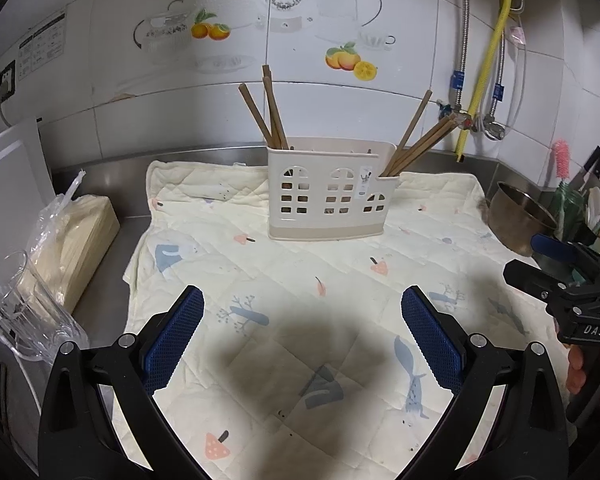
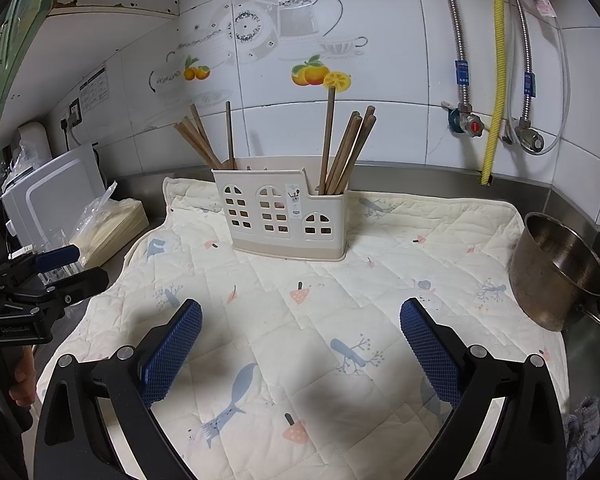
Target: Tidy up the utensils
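At the bottom of the left wrist frame, left gripper point(image 1: 302, 334) spread wide, blue pads point(image 1: 176, 340) apart, nothing between them. Same in the right wrist frame: right gripper point(image 2: 300, 340) splayed and empty over the quilted mat point(image 2: 300, 320) (pale cream, printed with mushrooms and blue birds). At the right edge of the left view, the other tool's black body with fingertips point(image 1: 576, 372) of a hand behind it.

Further up, in the middle of both frames, a cream utensil holder point(image 1: 326, 196) with window cut-outs, standing upright on the mat. Chopsticks point(image 1: 270, 112) leaning out of its left compartment, more chopsticks point(image 1: 414, 140) out of the lower right compartment. No utensils loose on the mat.

At the right of the right view, a steel pot point(image 2: 556, 276) partly on the mat's edge. At the left of the left view, a clear glass jug point(image 1: 24, 312) and a bagged packet point(image 1: 80, 240). Beyond, across the top, a tiled wall point(image 1: 340, 12) with fruit and teapot decals, plus a yellow hose point(image 1: 488, 60).
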A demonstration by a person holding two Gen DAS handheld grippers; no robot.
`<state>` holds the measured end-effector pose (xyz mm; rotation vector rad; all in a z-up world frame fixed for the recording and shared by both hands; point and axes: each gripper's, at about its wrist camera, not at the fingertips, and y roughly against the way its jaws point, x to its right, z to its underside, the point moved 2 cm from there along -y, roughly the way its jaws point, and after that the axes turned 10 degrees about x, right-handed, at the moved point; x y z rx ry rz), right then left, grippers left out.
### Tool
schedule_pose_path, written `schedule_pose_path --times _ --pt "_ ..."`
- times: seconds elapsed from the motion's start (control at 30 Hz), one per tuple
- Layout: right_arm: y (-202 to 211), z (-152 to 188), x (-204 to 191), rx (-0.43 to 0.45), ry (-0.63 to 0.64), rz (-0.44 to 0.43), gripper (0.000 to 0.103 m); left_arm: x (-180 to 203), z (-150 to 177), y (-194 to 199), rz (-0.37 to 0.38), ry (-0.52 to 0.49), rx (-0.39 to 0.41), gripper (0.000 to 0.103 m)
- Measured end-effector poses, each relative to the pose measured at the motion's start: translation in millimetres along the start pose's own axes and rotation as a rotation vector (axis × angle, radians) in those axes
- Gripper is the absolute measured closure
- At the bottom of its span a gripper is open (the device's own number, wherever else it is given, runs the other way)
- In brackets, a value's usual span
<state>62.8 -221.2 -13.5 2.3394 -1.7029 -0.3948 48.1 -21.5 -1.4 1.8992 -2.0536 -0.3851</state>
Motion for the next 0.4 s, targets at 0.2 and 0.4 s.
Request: schedule_pose_path --times 0.2,0.4 --pt "-0.7 1.4 1.3 -0.004 -0.002 0.002 0.007 -2.6 0.6 -3.2 -0.005 0.018 -0.015 0.005" --pt "-1.6 1.5 2.8 -0.008 -0.006 0.000 0.007 -2.3 1.8 -5.2 -0.007 0.016 -0.023 0.005"
